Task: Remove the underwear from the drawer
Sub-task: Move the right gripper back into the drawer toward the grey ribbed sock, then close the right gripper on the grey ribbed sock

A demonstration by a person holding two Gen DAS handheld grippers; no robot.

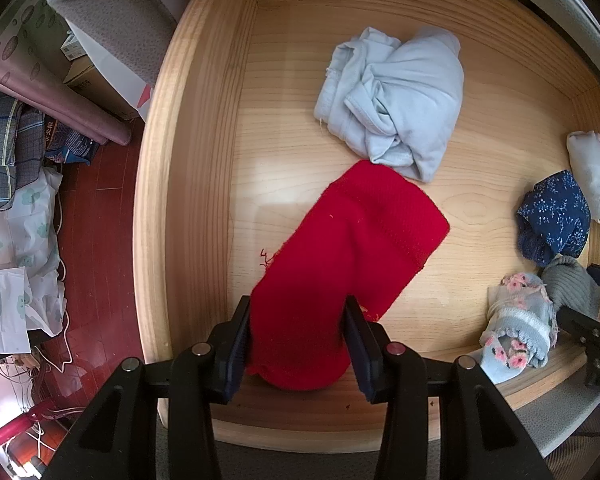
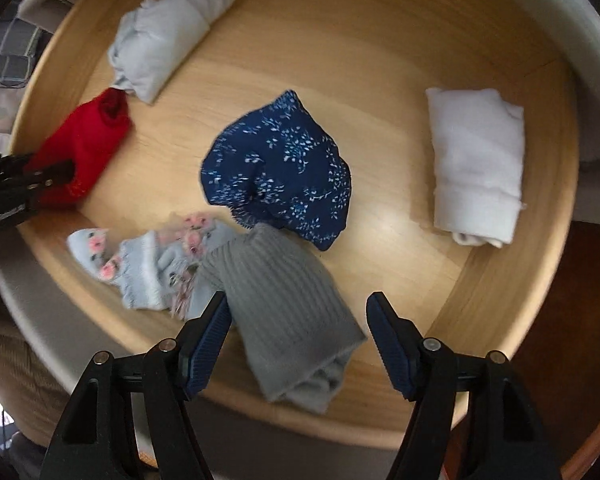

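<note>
An open wooden drawer (image 1: 204, 128) holds folded garments. My left gripper (image 1: 298, 312) has its jaws on both sides of a red knitted piece (image 1: 352, 248); they touch its near end, and whether they are clamped I cannot tell. A pale blue bundle (image 1: 392, 100) lies behind it. My right gripper (image 2: 296, 312) is open, its jaws either side of a grey ribbed piece (image 2: 284, 304) near the drawer's front wall. A navy floral piece (image 2: 280, 168), a light blue flowered piece (image 2: 152, 268) and a white roll (image 2: 476, 164) lie around it.
The drawer's side wall and front wall (image 2: 380, 416) bound the garments. Left of the drawer, over red wooden floor (image 1: 96, 216), are cardboard boxes (image 1: 100, 88), rolled mats (image 1: 48, 92), white printed bags (image 1: 24, 240) and cables.
</note>
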